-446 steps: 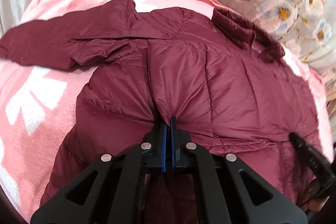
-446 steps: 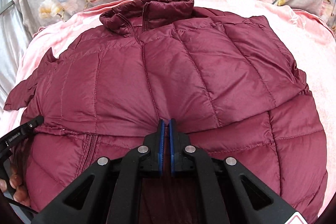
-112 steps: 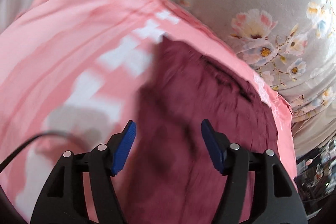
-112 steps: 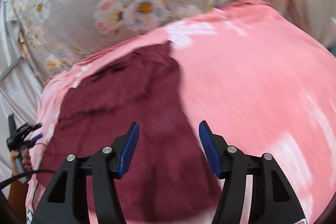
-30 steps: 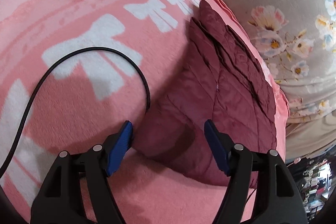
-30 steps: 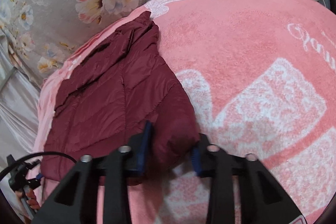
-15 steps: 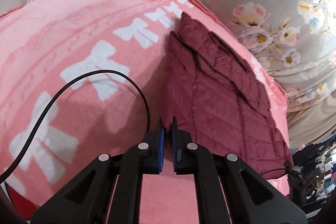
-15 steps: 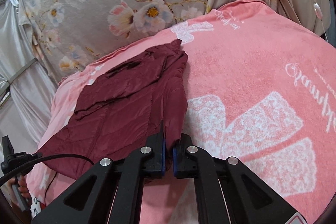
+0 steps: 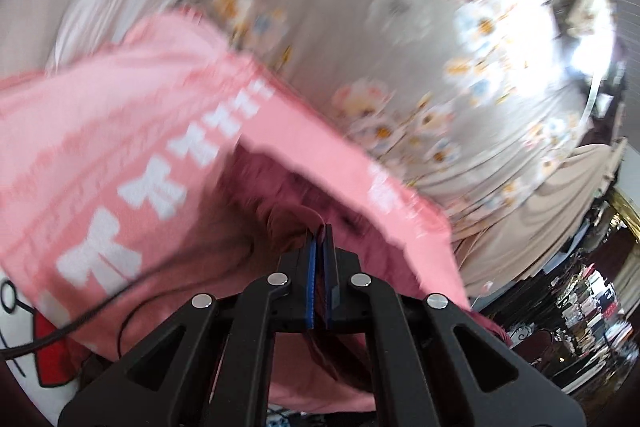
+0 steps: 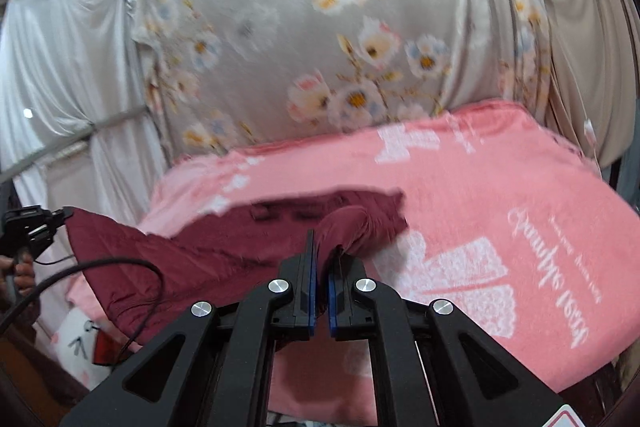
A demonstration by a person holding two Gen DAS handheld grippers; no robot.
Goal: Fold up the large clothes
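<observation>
The folded maroon quilted jacket (image 10: pixel 208 247) hangs lifted by its near edge over the pink blanket (image 10: pixel 500 187). My right gripper (image 10: pixel 320 247) is shut on a bunched corner of the jacket, which bulges just past the blue pads. In the blurred left wrist view, my left gripper (image 9: pixel 319 231) is shut with jacket (image 9: pixel 272 195) fabric pinched between its pads. The right wrist view shows the left gripper (image 10: pixel 60 217) at the far left holding the jacket's other corner up, a hand (image 10: pixel 16 271) behind it. The far part of the jacket still rests on the blanket.
A floral grey curtain (image 10: pixel 340 47) hangs behind the bed and white drapes (image 10: pixel 60 67) at the left. A black cable (image 10: pixel 120 267) loops in front of the jacket. A cartoon-print cushion (image 10: pixel 80 343) sits low left. Cluttered shelves (image 9: pixel 592 291) are at the right.
Both grippers closed on the jacket's near corners and rose, lifting that edge off the blanket. Both views have tilted up toward the curtain.
</observation>
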